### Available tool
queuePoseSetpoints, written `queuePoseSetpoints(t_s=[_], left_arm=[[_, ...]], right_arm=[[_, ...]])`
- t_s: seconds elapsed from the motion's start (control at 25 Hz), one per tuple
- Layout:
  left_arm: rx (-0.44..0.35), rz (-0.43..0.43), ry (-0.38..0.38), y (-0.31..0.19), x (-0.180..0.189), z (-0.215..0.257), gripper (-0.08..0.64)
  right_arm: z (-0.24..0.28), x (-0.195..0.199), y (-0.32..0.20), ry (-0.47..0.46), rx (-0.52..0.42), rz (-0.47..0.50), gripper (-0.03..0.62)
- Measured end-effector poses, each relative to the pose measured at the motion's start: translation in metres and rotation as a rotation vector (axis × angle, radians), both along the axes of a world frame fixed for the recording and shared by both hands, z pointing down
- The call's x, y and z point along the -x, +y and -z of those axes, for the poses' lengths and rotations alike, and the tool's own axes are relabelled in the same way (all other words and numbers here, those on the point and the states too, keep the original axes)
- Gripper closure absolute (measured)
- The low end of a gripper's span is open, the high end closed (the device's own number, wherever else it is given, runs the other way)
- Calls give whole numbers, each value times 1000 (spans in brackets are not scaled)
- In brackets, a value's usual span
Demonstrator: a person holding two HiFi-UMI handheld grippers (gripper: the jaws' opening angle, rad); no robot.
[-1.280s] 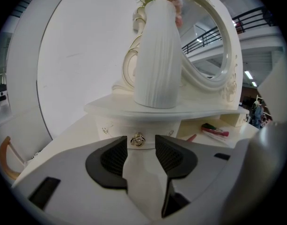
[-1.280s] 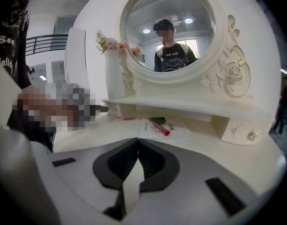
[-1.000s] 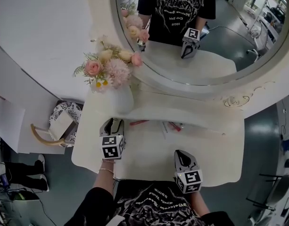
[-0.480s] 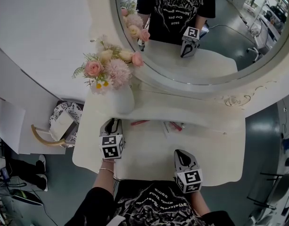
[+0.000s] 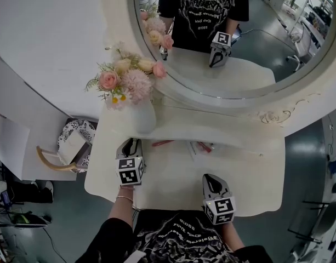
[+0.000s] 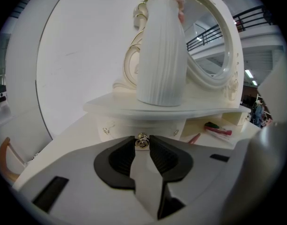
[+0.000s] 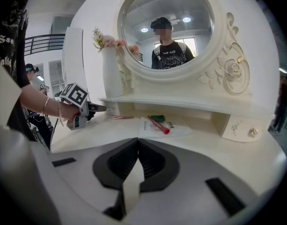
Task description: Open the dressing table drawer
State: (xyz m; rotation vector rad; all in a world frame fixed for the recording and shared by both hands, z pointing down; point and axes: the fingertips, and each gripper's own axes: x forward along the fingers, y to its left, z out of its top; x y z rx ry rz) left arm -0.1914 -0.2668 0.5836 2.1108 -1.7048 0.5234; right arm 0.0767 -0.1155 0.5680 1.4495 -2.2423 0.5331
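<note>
The dressing table is cream white. Its small left drawer sits under the shelf and has a metal knob. My left gripper is shut on that knob, with the pads pressed on both sides of it. In the head view the left gripper reaches under the shelf below the vase. My right gripper is shut with nothing in it and hangs over the table's front right part. In the right gripper view, a second drawer with its own knob is at the right.
A white ribbed vase of pink flowers stands on the shelf above the left drawer. A round mirror rises behind. A red pen, a paper sheet and a green-and-red item lie under the shelf. A basket sits on the floor at the left.
</note>
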Motion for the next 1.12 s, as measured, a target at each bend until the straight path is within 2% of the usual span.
queuePoseSetpoints(t_s=[1.12], left_arm=[[18, 25, -25, 21, 3, 0, 457]], right_arm=[[2, 0, 4, -28, -15, 11, 581]])
